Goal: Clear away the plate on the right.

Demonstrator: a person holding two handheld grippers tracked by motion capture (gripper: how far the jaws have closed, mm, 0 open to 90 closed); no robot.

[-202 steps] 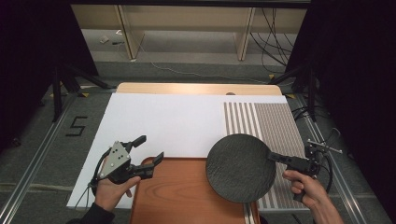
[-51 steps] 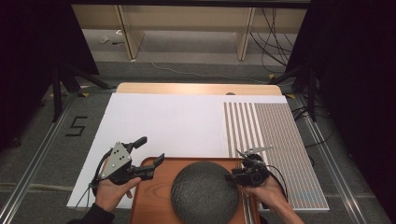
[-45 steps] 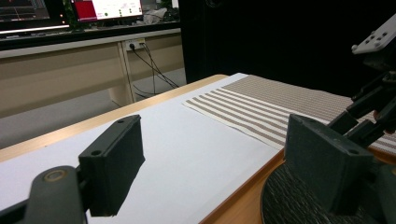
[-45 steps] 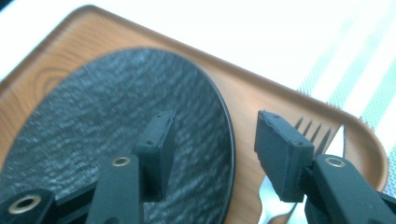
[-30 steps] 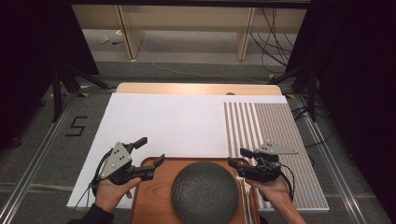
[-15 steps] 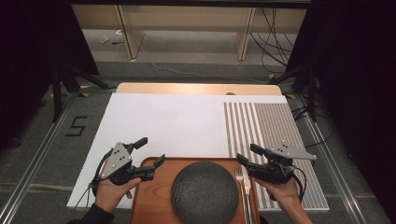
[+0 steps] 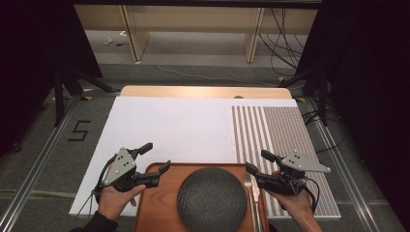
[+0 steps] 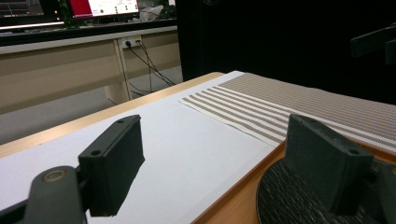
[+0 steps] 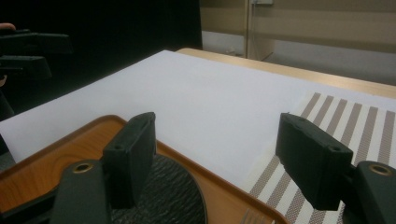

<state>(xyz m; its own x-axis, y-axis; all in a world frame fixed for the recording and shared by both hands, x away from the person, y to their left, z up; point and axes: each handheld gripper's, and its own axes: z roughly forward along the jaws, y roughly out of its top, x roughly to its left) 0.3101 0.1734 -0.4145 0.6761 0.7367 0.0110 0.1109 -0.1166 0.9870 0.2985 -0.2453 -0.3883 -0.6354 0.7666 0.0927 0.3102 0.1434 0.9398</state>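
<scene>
A dark, rough round plate (image 7: 212, 197) lies on the wooden tray (image 7: 154, 195) at the table's near edge. A fork (image 7: 251, 191) lies on the tray just right of the plate. My right gripper (image 7: 256, 162) hovers at the tray's right rim, apart from the plate. Its jaws have just been opening and stand open with nothing between them. My left gripper (image 7: 155, 157) stays open at the tray's left far corner, also with nothing in it. The left gripper view has the plate (image 8: 289, 198) behind one jaw. In the right gripper view the plate (image 9: 163, 191) lies below the open jaws.
A white sheet (image 7: 174, 125) covers the table's middle and left. A striped placemat (image 7: 280, 135) lies on the right. Beyond the table's far wooden edge (image 7: 203, 92) are a floor, desk legs and cables.
The right gripper carried the plate from over the placemat onto the tray, let it go, then drew back to the right and a little up as its jaws widened. The left gripper stayed put.
</scene>
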